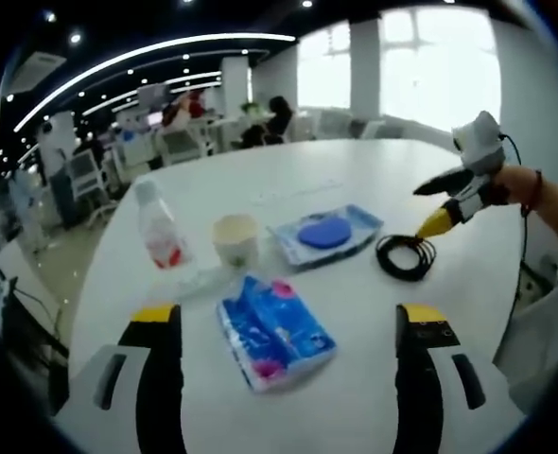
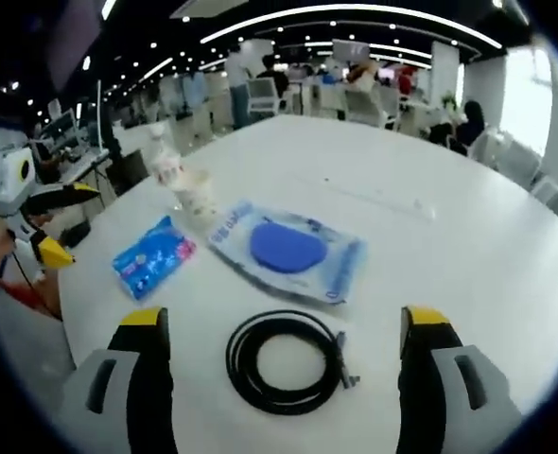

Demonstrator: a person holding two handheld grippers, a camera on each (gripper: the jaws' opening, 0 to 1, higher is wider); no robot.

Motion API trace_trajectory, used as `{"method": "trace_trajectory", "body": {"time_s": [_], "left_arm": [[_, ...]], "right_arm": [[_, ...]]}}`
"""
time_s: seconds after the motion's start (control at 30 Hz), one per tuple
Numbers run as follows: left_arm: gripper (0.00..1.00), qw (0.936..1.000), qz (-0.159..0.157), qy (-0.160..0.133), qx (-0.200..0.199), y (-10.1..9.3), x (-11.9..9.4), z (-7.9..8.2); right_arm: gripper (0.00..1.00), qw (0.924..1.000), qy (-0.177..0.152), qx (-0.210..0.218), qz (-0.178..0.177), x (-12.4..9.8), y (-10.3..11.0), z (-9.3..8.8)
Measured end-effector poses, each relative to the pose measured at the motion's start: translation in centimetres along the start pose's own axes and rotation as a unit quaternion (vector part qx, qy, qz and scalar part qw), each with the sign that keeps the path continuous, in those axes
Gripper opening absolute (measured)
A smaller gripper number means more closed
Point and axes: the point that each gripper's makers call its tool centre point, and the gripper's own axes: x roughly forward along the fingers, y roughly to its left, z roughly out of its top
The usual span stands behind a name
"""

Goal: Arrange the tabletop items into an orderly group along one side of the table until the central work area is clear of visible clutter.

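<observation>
Both grippers, left gripper (image 1: 288,326) and right gripper (image 2: 284,331), gape empty; coiled black cable (image 2: 287,361), blue tissue pack (image 1: 274,331), paper cup (image 1: 235,238) sit scattered mid-table, seemingly nothing grouped yet.

Your left gripper view looks from the near edge of the white table (image 1: 355,180) across its width toward the far windows, held fairly high and well back from the items. Your right gripper (image 1: 428,227) enters this view at the right-hand edge of the table.

Your right gripper view looks from another edge, along the length of the table (image 2: 468,246) toward the office desks, lower and closer to the surface. Your left gripper (image 2: 52,222) shows at its left, off the table's corner.

Both views share the same middle strip: coiled cable (image 1: 405,256) (image 2: 285,361), wipes pack (image 1: 325,234) (image 2: 288,250), tissue pack (image 1: 274,331) (image 2: 154,256), and probably the paper cup (image 1: 235,238) (image 2: 196,200), blurred in the right one.
</observation>
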Motion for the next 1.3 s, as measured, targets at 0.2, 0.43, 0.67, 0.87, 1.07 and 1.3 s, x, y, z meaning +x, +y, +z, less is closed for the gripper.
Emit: {"method": "trace_trajectory", "body": {"time_s": [0.2, 0.43, 0.67, 0.87, 1.07, 1.3], "left_arm": [[0.88, 0.9996, -0.001, 0.028, 0.000, 0.0, 0.7, -1.6], [0.84, 0.9994, 0.003, 0.035, 0.004, 0.1, 1.6, -2.3], [0.75, 0.9982, 0.010, 0.059, -0.008, 0.2, 2.0, -3.5], [0.61, 0.9972, 0.008, 0.070, -0.026, 0.2, 2.4, -4.3], [0.50, 0.9948, -0.006, 0.076, -0.067, -0.2, 2.8, -5.1], [0.37, 0.9922, -0.006, 0.083, -0.092, -0.1, 3.3, -5.8]], "right_arm": [[1.00, 0.9999, -0.009, -0.009, 0.008, -0.9, 1.1, 0.2], [1.00, 0.9994, -0.017, 0.000, 0.031, -1.7, 2.9, 0.1], [0.99, 0.9990, -0.029, -0.010, 0.033, -2.3, 4.0, 0.3], [0.99, 0.9968, -0.040, 0.012, 0.068, -3.0, 6.3, 0.2], [0.99, 0.9954, -0.045, 0.019, 0.082, -3.6, 8.1, 0.0], [0.99, 0.9943, -0.045, 0.021, 0.094, -3.5, 9.7, -0.8]]}}
